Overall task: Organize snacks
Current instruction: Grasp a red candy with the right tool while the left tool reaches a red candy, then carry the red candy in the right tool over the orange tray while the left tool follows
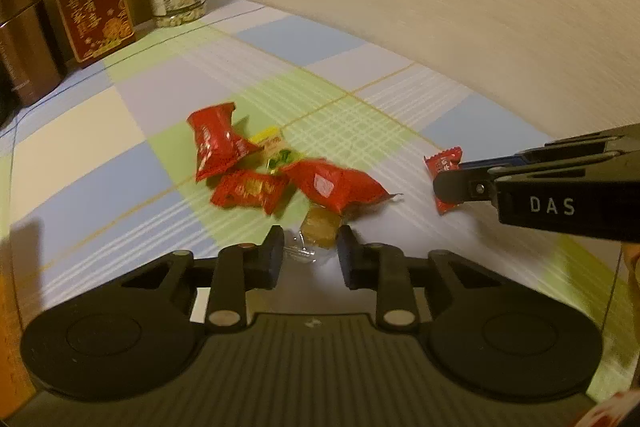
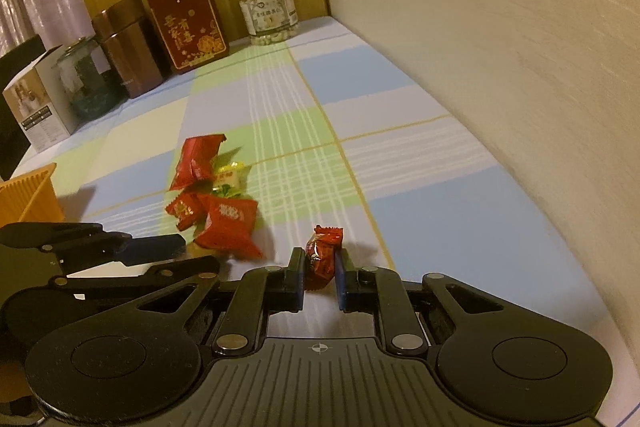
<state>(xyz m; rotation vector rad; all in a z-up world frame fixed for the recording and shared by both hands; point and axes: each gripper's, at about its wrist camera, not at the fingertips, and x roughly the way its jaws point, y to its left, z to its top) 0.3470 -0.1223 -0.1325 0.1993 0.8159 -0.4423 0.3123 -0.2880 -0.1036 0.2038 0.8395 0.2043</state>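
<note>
Candy in both grips! Right gripper (image 2: 319,269) pinches a small red candy (image 2: 323,255) on the checked cloth (image 2: 420,163); at nine o'clock, left gripper (image 1: 310,251) clamps a clear-wrapped amber sweet (image 1: 318,227) below the red snack pile (image 1: 276,171).

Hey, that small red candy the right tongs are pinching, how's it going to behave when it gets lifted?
The small red candy looks light, so it should lift easily. Its glossy wrapper may slip or twist between the right tongs, which are shut on its body. The crinkled, twisted ends will likely flop and crackle rather than hold shape.
</note>
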